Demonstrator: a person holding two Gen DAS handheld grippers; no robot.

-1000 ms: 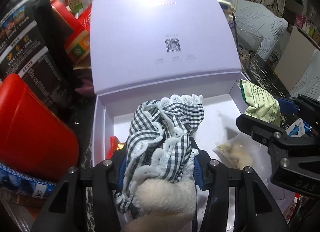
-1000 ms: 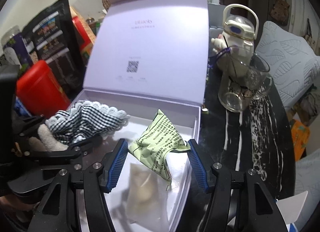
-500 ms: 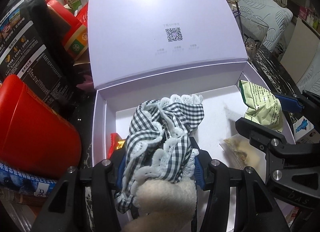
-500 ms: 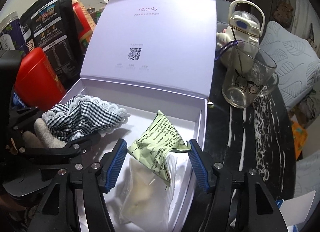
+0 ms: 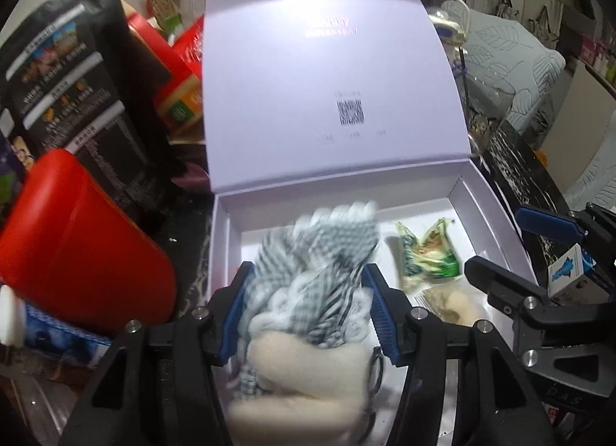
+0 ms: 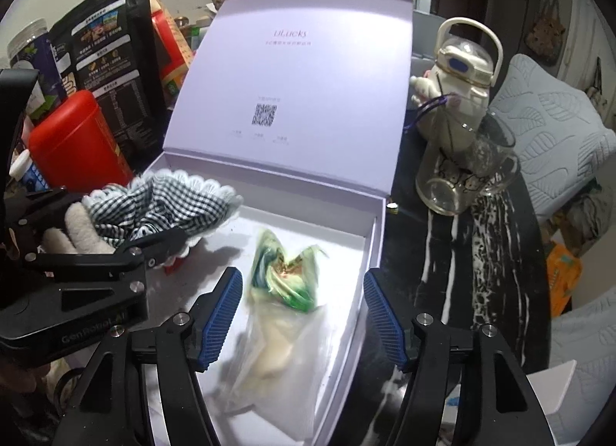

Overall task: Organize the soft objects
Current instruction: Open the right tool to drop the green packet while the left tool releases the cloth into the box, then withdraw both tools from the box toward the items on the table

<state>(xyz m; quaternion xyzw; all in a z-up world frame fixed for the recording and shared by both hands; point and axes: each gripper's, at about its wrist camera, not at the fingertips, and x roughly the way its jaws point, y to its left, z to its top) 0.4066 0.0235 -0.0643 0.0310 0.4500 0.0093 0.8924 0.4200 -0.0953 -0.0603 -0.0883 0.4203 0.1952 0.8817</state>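
Note:
My left gripper (image 5: 306, 305) is shut on a soft bundle: black-and-white checked cloth with white lace trim (image 5: 323, 249) around a cream plush piece (image 5: 304, 373). It holds the bundle over the left part of the open lilac box (image 5: 489, 191). The bundle also shows in the right wrist view (image 6: 154, 207). My right gripper (image 6: 302, 313) is open and empty above the box. A crumpled green packet (image 6: 288, 276) lies on the box floor, on a clear bag (image 6: 277, 349). The packet also shows in the left wrist view (image 5: 423, 257).
The box lid (image 6: 292, 80) stands upright behind. A red canister (image 5: 73, 249) and black snack bags (image 5: 73, 84) crowd the left. A glass mug (image 6: 462, 172) and a white bottle (image 6: 462, 68) stand on the dark marble table (image 6: 496, 261) to the right.
My right gripper opened and let the green packet drop into the box. Both grippers pulled back and up a little. The left gripper still holds the checked bundle.

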